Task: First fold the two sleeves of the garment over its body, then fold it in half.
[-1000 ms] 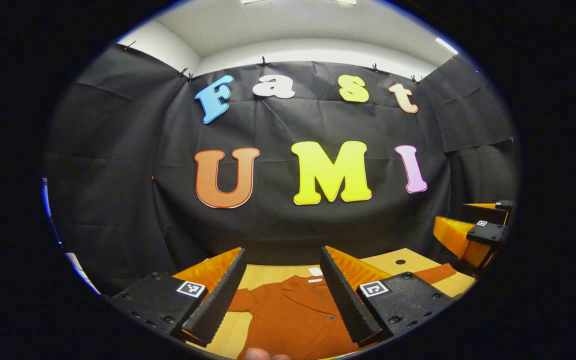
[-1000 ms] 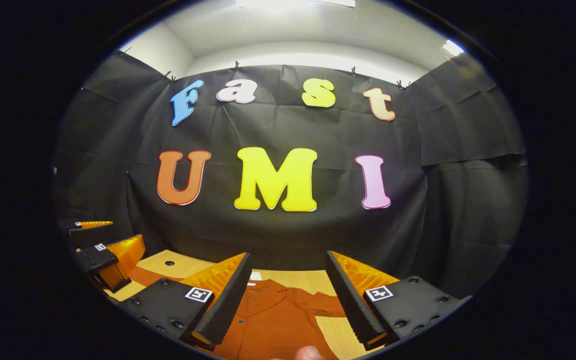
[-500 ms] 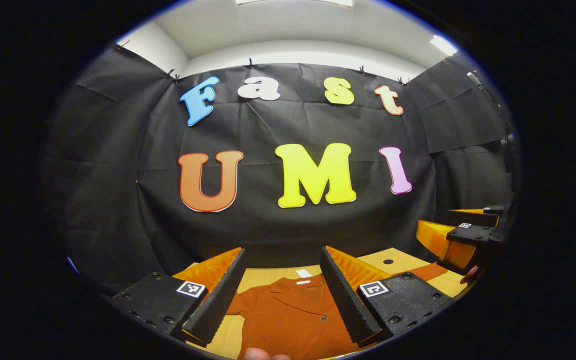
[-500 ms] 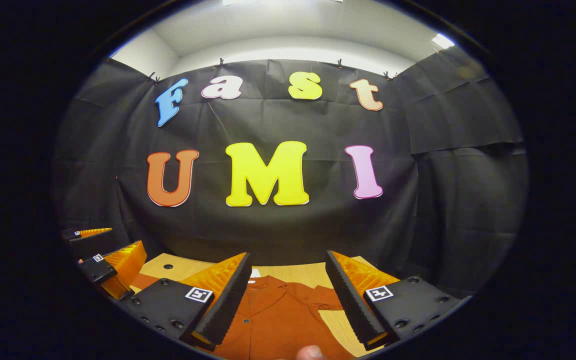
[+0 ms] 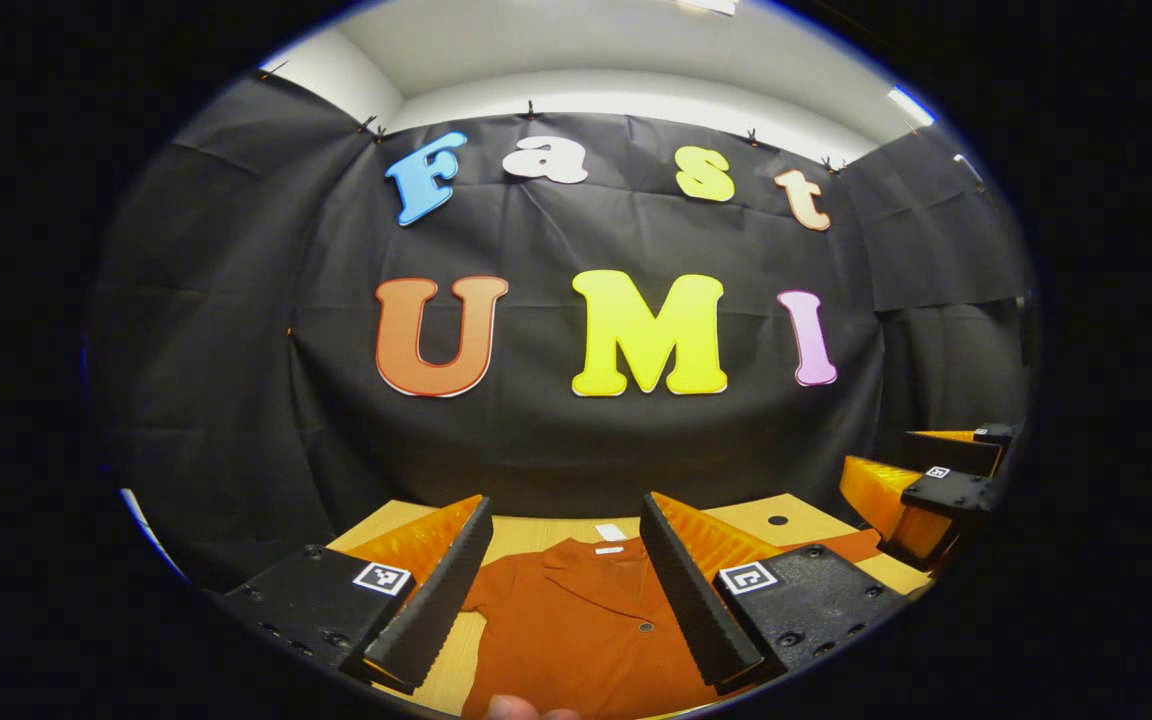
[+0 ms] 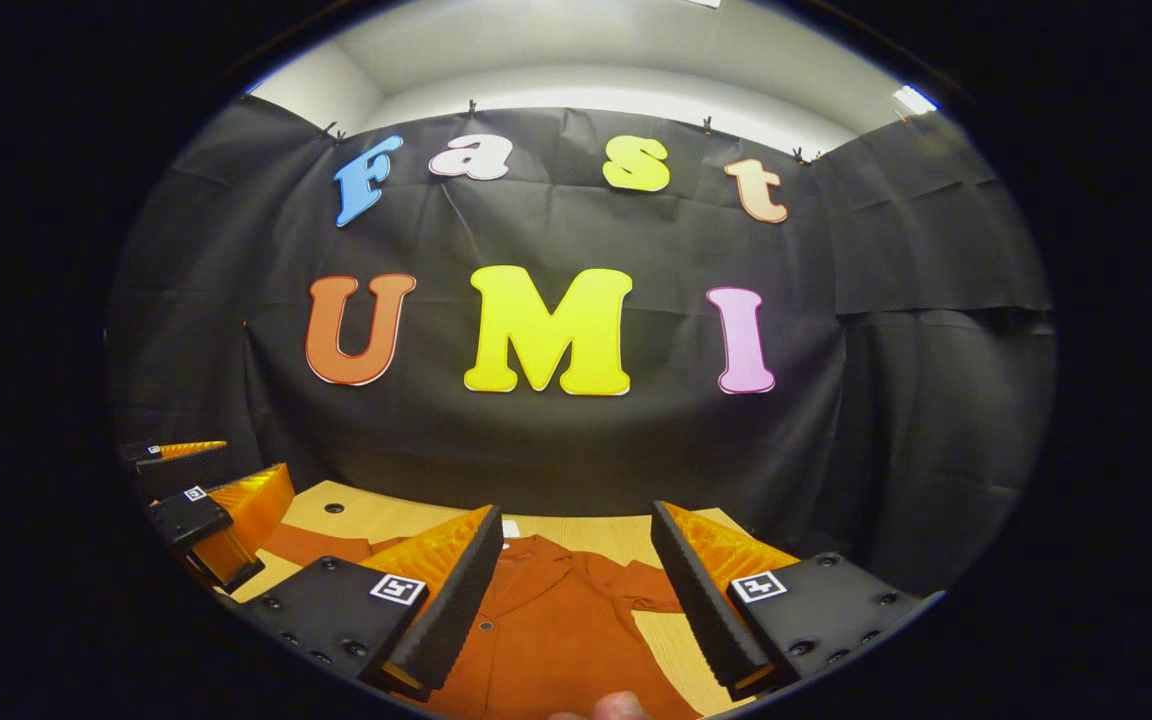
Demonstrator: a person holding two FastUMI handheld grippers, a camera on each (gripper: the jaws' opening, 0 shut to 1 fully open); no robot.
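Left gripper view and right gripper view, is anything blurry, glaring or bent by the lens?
Left gripper view: sharp; the rust-orange button-up shirt is evenly lit, and the light wooden table edge bows from fisheye. Right gripper view: also sharp; a bright ceiling light glares mildly, and the wall curves.

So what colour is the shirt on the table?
The shirt is a plain rusty orange-brown, with no pattern. It shows best in the left gripper view.

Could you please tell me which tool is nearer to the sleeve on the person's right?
Right. The right tool hangs above that sleeve; the left tool hangs by the opposite sleeve, across the garment.
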